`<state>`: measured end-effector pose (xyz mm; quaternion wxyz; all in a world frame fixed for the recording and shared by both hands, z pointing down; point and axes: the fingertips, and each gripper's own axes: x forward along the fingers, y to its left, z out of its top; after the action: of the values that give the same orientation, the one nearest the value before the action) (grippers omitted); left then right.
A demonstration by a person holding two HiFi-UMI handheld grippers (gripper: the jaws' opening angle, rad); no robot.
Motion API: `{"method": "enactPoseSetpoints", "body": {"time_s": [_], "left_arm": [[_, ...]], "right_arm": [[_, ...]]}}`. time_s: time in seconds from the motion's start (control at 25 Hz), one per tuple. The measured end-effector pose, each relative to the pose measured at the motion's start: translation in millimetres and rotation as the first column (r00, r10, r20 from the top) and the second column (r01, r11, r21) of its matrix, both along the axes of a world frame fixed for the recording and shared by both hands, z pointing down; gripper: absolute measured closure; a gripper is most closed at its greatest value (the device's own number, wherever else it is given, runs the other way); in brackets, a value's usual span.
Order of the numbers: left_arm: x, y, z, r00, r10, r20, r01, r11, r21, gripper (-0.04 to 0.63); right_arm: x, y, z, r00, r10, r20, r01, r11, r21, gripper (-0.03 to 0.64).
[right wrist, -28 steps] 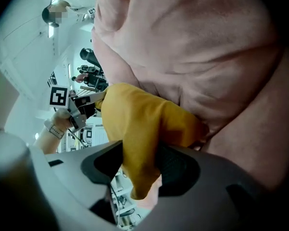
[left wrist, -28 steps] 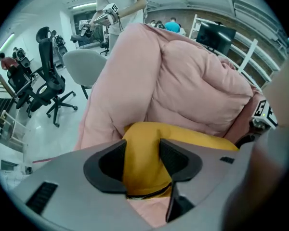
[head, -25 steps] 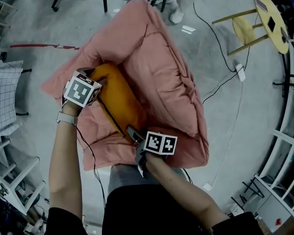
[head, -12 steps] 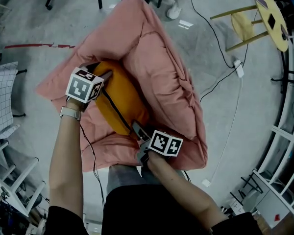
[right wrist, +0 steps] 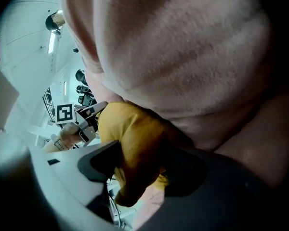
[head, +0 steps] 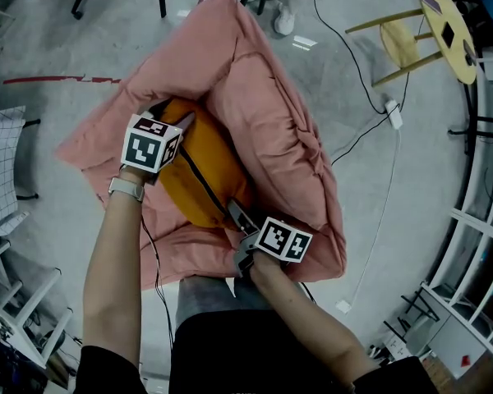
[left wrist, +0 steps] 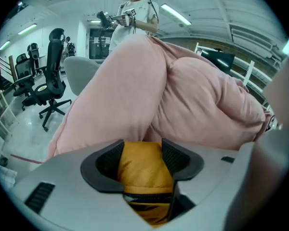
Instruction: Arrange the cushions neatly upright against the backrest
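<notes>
both grippers are closed on the orange cushion (head: 201, 175). its far end, toward 11 o'clock in the head view, is pinched by the left gripper (head: 183, 121), and its near end, toward 5 o'clock, by the right gripper (head: 235, 213). in the left gripper view (left wrist: 143, 150) the gap between the pads is filled by a fold of orange fabric (left wrist: 144, 170), with a dark zipper (left wrist: 149, 196) seen just below it. in the right gripper view (right wrist: 139, 162) a bunched orange corner (right wrist: 130, 143) is pressed between the jaws. both pairs of jaws have just been opening a little and stand partly apart, with the cushion kept between them.

black and white square patterns are carried on the marker cubes (head: 152, 146) (head: 283, 240); no words can be read on them.

the cushion is set on edge on the seat of a pink padded floor sofa (head: 172, 245), its long side laid against the puffy backrest (head: 263, 113), which runs from 12 to 4 o'clock.

the sofa is placed on a grey concrete floor (head: 353, 80). a red tape line (head: 57, 79) is seen at 10 o'clock, a yellow wooden stool (head: 411, 48) at 2 o'clock, and a white cable (head: 378, 212) at 3 o'clock. a black office chair (left wrist: 50, 93) and a standing person (left wrist: 132, 18) are shown beyond the sofa in the left gripper view.
</notes>
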<state>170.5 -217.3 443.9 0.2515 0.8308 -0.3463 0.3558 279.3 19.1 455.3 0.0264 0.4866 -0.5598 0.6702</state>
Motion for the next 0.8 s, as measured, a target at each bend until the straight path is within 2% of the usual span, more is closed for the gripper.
{"method": "enactPoseSetpoints", "body": {"time_s": [0.12,0.24,0.32,0.4,0.52,0.68,0.76,0.8], "left_arm": [[-10,-1,-11,1.0,-0.024,0.008,0.024,0.999,0.022,0.331],[-21,2,-23,0.995,-0.027,0.095,0.019,0.996,0.087,0.328],[-27,9,-32,0.989,-0.027,0.145,0.009,0.992,0.127,0.328],[-33,18,-41,0.989,-0.043,0.142,0.022,0.989,0.148,0.328],[-47,34,-61,0.989,-0.089,0.116,0.068,0.982,0.175,0.328],[-82,66,-79,0.979,-0.173,0.106,0.151,0.97,0.19,0.328],[-104,86,-82,0.97,-0.22,0.101,0.199,0.962,0.185,0.328],[-115,99,-82,0.965,-0.242,0.098,0.222,0.958,0.18,0.328]], "right_arm": [[-5,5,-11,0.999,-0.032,-0.01,0.032,0.999,0.0,0.33],[-6,14,-22,0.994,-0.09,-0.065,0.09,0.996,0.007,0.327],[-1,16,-32,0.983,-0.121,-0.137,0.126,0.991,0.034,0.328],[4,13,-48,0.968,-0.143,-0.206,0.163,0.983,0.088,0.328],[2,7,-71,0.947,-0.186,-0.263,0.234,0.958,0.166,0.328],[-24,5,-90,0.898,-0.29,-0.331,0.376,0.896,0.236,0.328],[-44,9,-91,0.847,-0.374,-0.377,0.481,0.841,0.247,0.328],[-56,12,-89,0.806,-0.428,-0.408,0.548,0.801,0.242,0.328]]}}
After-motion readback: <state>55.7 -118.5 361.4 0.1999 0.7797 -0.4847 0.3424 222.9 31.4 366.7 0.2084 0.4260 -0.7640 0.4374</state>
